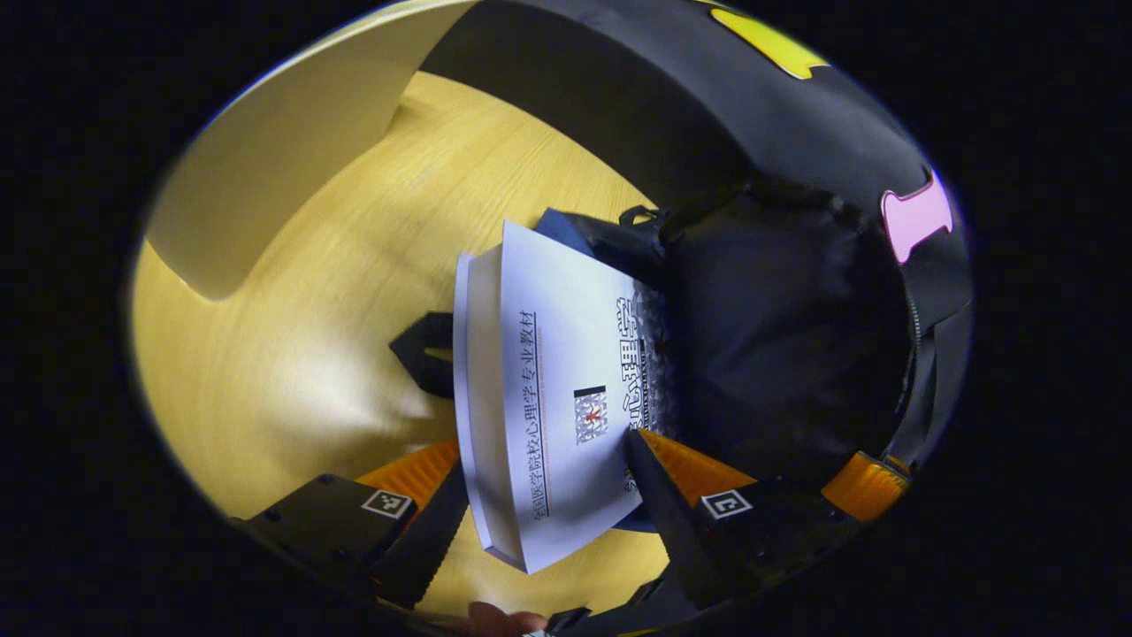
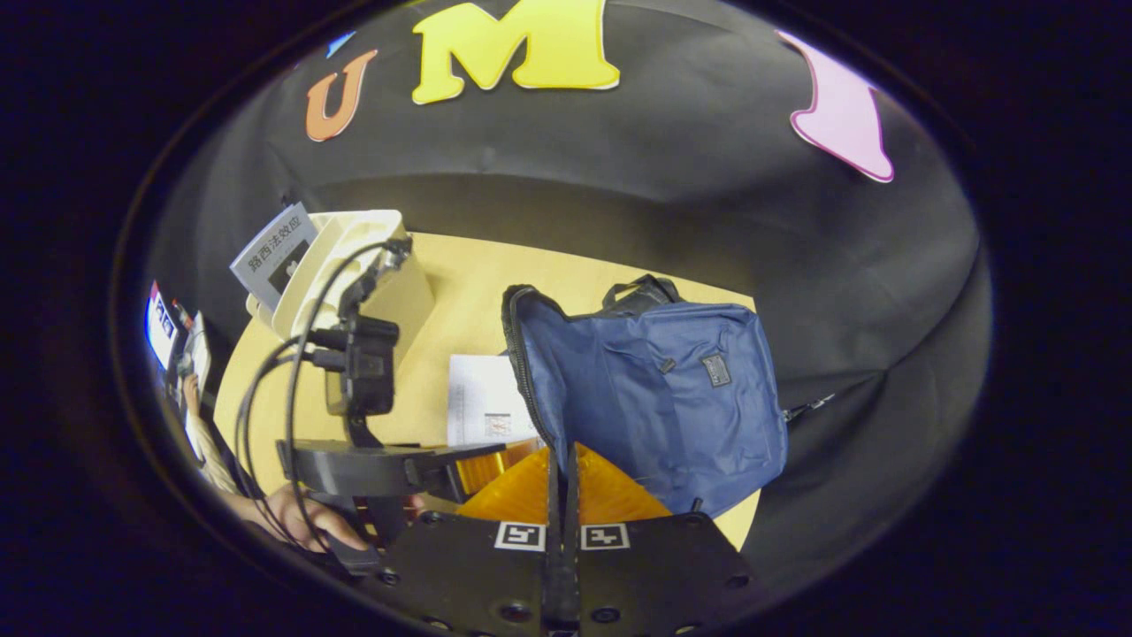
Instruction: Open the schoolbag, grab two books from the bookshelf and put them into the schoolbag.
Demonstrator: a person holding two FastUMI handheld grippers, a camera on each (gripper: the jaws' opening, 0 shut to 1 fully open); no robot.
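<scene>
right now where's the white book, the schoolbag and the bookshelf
white book point(image 1: 566, 372): left gripper view, middle of its cover
schoolbag point(image 2: 672, 398): right gripper view, blue front panel
bookshelf point(image 2: 354, 243): right gripper view, pale side wall

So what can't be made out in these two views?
- Bag interior: right gripper view, hidden by its own front panel; left gripper view, too dark.
- Book far end: left gripper view, lost against the dark bag; whether it is inside is unclear.
- Second book on the shelf: right gripper view, small, partly behind the shelf wall and cables.
- Right tongs: shut, whether anything is pinched can't be told.
</scene>
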